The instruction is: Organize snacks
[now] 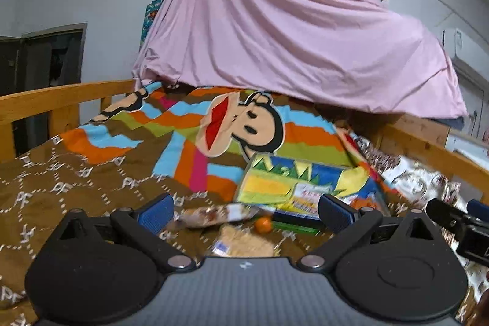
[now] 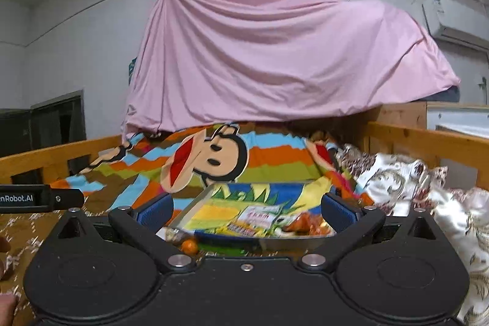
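A colourful box lid or tray (image 1: 293,182) lies on the bed, also in the right wrist view (image 2: 232,203), with snack packets (image 2: 259,219) in it. In front of it lie a small orange fruit (image 1: 263,224), a clear-wrapped snack (image 1: 214,216) and a beige biscuit packet (image 1: 244,243). The orange also shows in the right wrist view (image 2: 189,245). My left gripper (image 1: 244,211) is open and empty above these snacks. My right gripper (image 2: 246,211) is open and empty above the tray's near edge.
The bed has a brown and striped monkey-print blanket (image 1: 152,142), wooden rails (image 1: 61,100) on both sides, and a pink sheet (image 1: 290,35) hanging at the far end. A patterned pillow (image 2: 412,188) lies at the right. The right gripper (image 1: 458,222) shows at the left view's right edge.
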Motion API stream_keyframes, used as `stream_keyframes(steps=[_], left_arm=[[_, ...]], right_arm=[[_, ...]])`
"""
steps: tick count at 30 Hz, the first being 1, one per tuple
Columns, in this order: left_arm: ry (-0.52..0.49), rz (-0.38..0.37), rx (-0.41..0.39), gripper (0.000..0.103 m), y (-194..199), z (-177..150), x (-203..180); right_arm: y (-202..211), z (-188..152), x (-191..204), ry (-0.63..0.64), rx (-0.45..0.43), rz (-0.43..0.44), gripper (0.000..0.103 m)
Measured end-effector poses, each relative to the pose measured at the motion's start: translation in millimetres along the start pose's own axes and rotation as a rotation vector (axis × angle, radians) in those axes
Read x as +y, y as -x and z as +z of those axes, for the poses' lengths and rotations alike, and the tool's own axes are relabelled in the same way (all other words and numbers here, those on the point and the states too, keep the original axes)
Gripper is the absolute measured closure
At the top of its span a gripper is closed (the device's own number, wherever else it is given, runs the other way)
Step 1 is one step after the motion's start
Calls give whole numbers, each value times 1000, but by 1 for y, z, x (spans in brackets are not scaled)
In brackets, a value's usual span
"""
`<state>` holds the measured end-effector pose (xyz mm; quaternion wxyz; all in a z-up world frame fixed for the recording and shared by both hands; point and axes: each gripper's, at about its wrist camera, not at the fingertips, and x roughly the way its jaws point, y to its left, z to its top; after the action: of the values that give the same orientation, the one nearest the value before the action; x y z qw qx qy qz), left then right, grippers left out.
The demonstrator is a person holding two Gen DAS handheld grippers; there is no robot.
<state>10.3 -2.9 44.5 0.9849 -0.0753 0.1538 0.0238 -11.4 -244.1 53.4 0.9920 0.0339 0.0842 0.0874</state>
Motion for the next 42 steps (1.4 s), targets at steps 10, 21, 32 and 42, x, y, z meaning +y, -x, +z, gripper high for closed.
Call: stream_keyframes(steps=[10, 21, 32, 42], left_arm=[[78, 45, 110, 0, 7, -33, 10], [96, 60, 104, 0, 23, -26, 13], [50, 87, 99, 0, 46, -11, 22], [19, 154, 143, 0, 32, -4, 43]], right_arm=[[10, -22, 11, 42, 102, -6, 1], [17, -18, 10, -11, 163, -34, 1], [23, 2, -5, -317, 163, -39, 0], [-15, -10, 30, -133, 288, 7, 1]])
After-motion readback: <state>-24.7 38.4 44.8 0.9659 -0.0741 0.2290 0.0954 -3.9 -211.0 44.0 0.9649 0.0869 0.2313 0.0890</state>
